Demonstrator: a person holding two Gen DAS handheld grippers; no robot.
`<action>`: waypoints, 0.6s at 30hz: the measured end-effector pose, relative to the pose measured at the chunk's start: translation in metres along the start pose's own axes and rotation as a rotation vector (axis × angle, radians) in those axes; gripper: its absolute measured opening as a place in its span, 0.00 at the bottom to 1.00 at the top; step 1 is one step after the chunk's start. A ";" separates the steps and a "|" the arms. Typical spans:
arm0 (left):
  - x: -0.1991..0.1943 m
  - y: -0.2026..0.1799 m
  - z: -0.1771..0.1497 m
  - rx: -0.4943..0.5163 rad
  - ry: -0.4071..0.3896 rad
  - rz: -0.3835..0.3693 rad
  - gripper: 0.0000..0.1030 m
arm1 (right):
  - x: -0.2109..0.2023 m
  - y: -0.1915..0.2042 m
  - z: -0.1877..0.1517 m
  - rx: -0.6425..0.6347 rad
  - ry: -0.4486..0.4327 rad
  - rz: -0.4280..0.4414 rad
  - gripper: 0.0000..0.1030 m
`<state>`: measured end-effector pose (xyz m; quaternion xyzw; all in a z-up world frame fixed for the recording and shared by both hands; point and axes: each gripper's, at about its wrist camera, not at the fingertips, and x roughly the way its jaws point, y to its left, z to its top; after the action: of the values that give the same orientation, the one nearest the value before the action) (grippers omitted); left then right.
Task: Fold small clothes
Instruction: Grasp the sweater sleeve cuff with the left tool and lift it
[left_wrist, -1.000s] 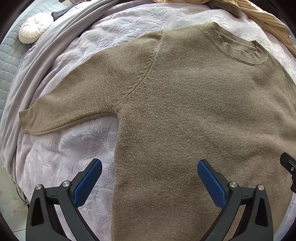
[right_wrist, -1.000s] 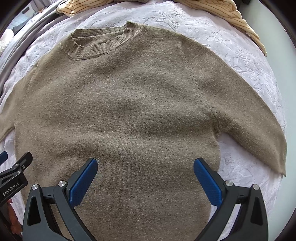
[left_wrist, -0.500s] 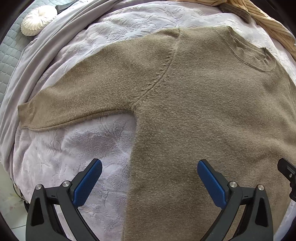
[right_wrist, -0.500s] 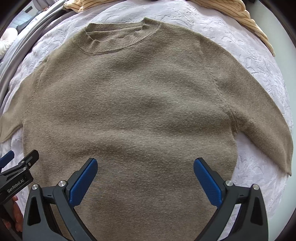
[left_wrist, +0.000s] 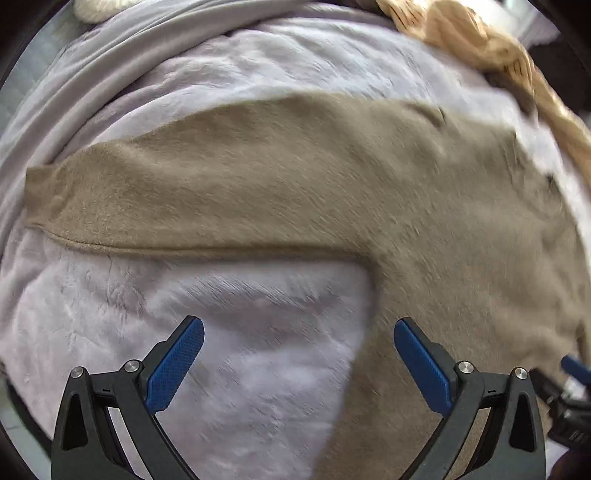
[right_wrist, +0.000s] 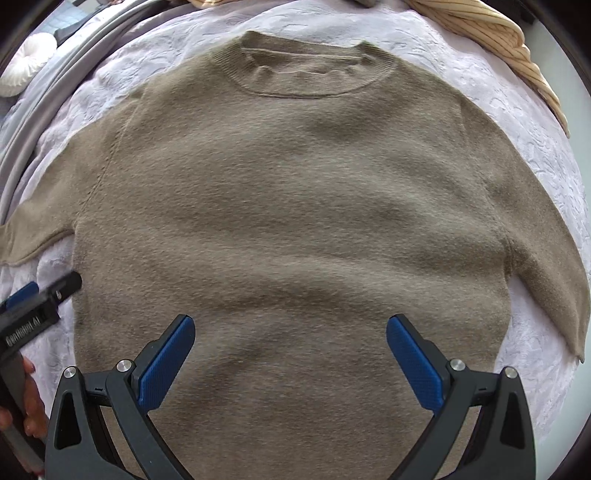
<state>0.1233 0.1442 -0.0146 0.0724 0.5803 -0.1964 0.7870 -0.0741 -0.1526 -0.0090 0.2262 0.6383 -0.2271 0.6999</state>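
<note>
A small olive-brown knit sweater (right_wrist: 295, 206) lies flat, front up, on a pale lilac blanket (right_wrist: 535, 122), collar (right_wrist: 303, 70) far, sleeves spread. My right gripper (right_wrist: 290, 343) is open and empty above the sweater's lower body. My left gripper (left_wrist: 299, 350) is open and empty over the blanket just below the sweater's left sleeve (left_wrist: 192, 199), beside the body's left edge. The left gripper also shows at the left edge of the right wrist view (right_wrist: 37, 306). The left wrist view is motion-blurred.
A tan striped garment (right_wrist: 487, 33) lies bunched at the far right of the blanket. Grey bedding folds (left_wrist: 110, 62) run along the left. A white round cushion (right_wrist: 26, 66) sits far left.
My left gripper has swung left, off the sweater body to the blanket under the left sleeve. My right gripper has shifted left, centring on the sweater. Both stayed open.
</note>
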 end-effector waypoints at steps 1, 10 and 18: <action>-0.001 0.014 0.003 -0.028 -0.022 -0.028 1.00 | 0.000 0.006 -0.001 -0.007 0.002 0.001 1.00; 0.016 0.171 0.026 -0.386 -0.121 -0.213 1.00 | 0.009 0.082 0.003 -0.090 0.023 0.004 1.00; 0.009 0.215 0.054 -0.450 -0.188 -0.168 0.05 | 0.012 0.150 0.004 -0.125 0.034 -0.006 1.00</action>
<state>0.2577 0.3200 -0.0310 -0.1716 0.5378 -0.1326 0.8147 0.0211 -0.0363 -0.0164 0.1840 0.6638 -0.1851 0.7009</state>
